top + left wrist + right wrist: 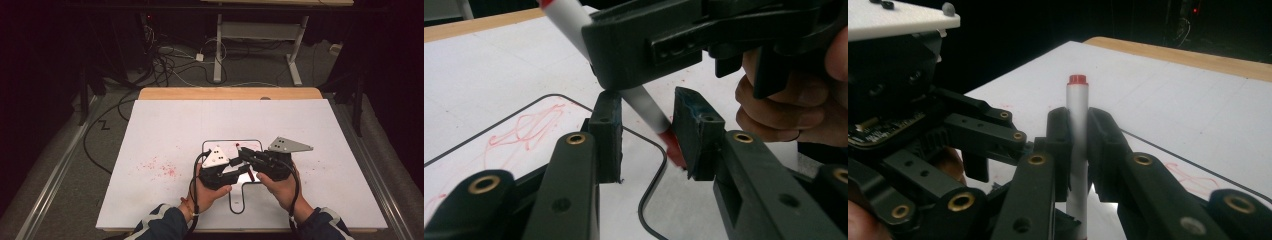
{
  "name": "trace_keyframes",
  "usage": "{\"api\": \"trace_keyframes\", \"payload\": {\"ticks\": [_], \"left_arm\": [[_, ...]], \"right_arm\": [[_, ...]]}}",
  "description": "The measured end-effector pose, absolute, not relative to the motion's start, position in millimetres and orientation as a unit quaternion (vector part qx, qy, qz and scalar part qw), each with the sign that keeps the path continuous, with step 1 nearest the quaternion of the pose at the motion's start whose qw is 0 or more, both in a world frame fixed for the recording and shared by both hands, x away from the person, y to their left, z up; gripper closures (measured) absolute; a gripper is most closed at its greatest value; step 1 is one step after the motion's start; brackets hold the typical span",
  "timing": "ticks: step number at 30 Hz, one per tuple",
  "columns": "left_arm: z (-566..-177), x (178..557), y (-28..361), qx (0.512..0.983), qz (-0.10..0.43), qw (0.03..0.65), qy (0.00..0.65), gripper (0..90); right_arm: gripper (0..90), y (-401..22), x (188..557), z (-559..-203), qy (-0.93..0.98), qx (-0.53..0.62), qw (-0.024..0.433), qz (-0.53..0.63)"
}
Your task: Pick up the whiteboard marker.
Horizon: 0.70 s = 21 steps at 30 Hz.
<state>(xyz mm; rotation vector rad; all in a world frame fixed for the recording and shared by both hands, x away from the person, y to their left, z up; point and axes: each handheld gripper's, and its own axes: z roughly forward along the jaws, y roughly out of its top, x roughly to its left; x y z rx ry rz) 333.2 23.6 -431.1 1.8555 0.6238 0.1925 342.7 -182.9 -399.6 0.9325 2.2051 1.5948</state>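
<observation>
Right gripper view, marker: a white marker [1077,140] with a red end cap stood upright between the two black jaws of the right gripper [1077,150], clamped on its barrel; its lower end ran out of the bottom of the frame, and the barrel looked soft and blurred

Marker, left gripper view: the same marker [639,100] slanted down from upper left to a red cap at its lower end; its top was cut off at the frame edge and its middle was hidden behind the right gripper's black body

Left gripper jaws: the left gripper [649,135] had its jaws set either side of the red cap end; the cap lay against the right-hand pad, while a gap showed beside the other pad, so they stood apart, not gripping

Marker, high view: the marker [240,148] showed as a small red tip between the two grippers, above the near middle of the board; the rest was too small and covered to make out

Hands: the person's left hand [210,192] and right hand [282,187] held the grippers close together; the sleeves were cut off at the bottom edge

Whiteboard: a white whiteboard [165,130] lay on the table, with a black outline [235,207] partly hidden under the grippers; red scribbles [162,167] were faint

Table: its wooden edge [200,93] showed beyond the board
</observation>
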Motion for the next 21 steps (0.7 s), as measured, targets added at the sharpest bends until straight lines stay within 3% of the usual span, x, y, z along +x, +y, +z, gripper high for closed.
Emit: {"api": "trace_keyframes", "payload": {"ticks": [3,9,21], "left_arm": [[-432.1,333.4,21.1,0.788,0.088,0.547,0.27,63.6],[-431.7,335.5,27.4,0.79,0.094,0.542,0.269,73.2],[-435.0,337.4,29.4,0.807,0.122,0.514,0.263,78.7]], "right_arm": [[81.4,-179.3,340.5,-401.3,0.76,0.318,0.117,0.554],[81.4,-175.6,334.8,-397.8,0.764,0.304,0.134,0.553],[79.6,-177.6,333.1,-396.7,0.763,0.301,0.144,0.554]]}}
